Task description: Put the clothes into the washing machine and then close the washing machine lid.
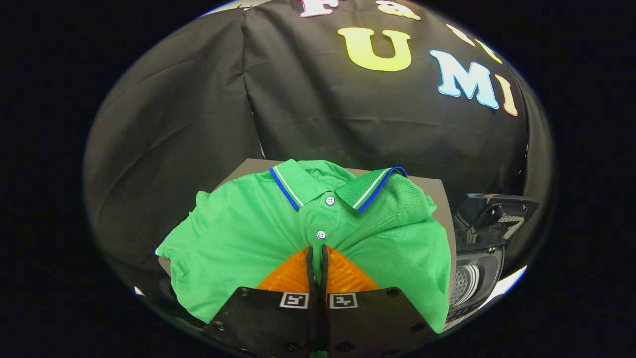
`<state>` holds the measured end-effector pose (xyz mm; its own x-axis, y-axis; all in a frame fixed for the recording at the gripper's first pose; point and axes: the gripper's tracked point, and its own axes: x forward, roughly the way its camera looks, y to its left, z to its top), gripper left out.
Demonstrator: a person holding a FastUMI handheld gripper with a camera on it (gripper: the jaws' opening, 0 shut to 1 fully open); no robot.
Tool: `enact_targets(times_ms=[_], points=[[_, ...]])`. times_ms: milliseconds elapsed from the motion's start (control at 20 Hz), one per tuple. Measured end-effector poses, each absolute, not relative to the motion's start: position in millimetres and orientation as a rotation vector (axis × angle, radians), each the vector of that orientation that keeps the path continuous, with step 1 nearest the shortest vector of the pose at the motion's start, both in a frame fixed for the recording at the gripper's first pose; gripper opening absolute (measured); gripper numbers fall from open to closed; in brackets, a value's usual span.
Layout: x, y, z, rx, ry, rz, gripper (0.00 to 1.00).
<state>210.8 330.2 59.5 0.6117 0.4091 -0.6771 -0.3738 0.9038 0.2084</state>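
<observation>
The fingers (317,253) are pressed almost together, a thin slit between them, their tips at the button placket of the polo shirt (238,243); whether any fabric is pinched I cannot tell. The shirt, green piqué knit with a striped collar, lies rumpled over the flat grey table (437,191). Just beside the table stands the washing machine (477,268), its perforated metal drum showing under the raised dark lid (497,211).

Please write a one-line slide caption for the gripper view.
Claw, fingers together, at the placket of a green polo shirt on a grey table; open washing machine beside.
</observation>
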Motion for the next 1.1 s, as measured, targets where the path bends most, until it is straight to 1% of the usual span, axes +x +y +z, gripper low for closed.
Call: enact_targets(times_ms=[150,300,850,1100], points=[[209,331,62,0.051,0.798,0.459,0.02],[212,330,69,0.041,0.751,0.467,0.02],[215,313,93,0.073,0.716,0.491,0.01],[217,304,89,0.037,0.698,0.508,0.02]])
